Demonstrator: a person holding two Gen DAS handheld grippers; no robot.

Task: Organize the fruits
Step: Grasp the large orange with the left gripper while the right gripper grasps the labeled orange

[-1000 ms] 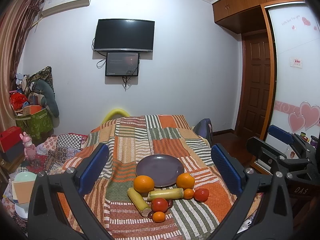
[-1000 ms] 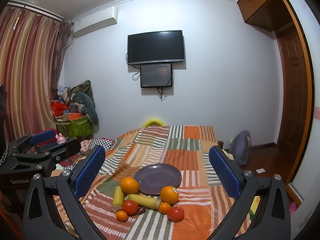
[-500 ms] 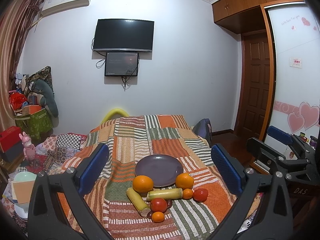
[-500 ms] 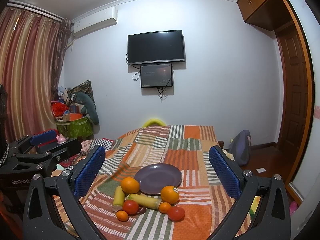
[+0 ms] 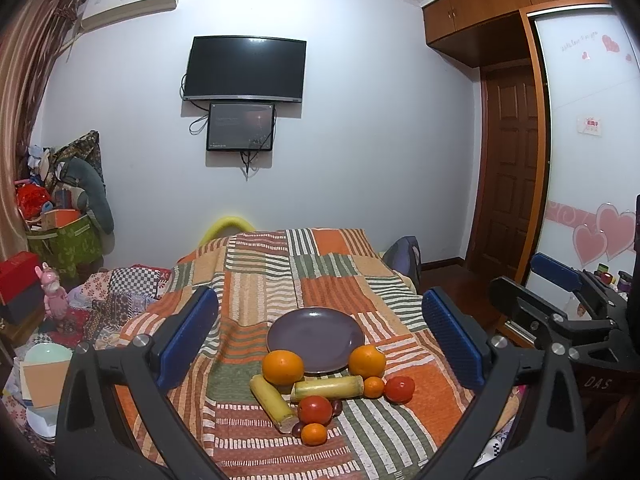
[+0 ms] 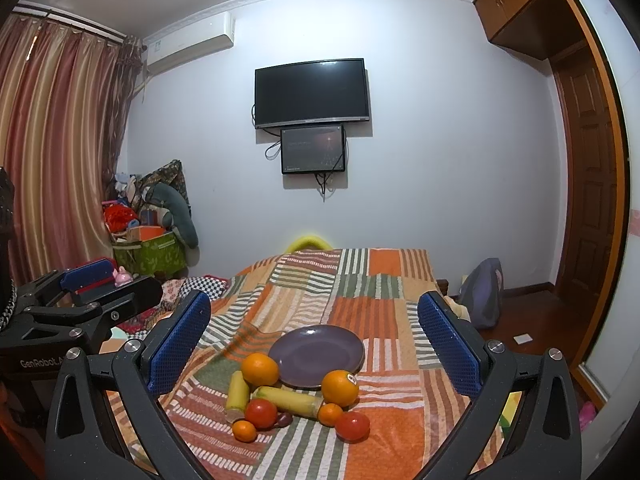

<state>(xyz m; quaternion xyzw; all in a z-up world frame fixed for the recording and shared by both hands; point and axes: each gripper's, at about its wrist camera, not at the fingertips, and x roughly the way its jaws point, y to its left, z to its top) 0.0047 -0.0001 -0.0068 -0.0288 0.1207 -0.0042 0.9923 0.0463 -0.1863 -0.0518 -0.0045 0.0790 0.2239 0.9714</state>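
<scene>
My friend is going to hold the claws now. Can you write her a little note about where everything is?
Left claw: open, holding nothing, up in the air short of the fruit.
Right claw: open, holding nothing, also short of the fruit.
The purple plate sits on the striped blanket with nothing on it.
All the fruit lies on the blanket in front of the plate: two big oranges, two small ones, two red tomatoes, two yellow-green stalks.
Done: nothing moved yet.
Left: every piece probably still needs to go on the plate.
</scene>
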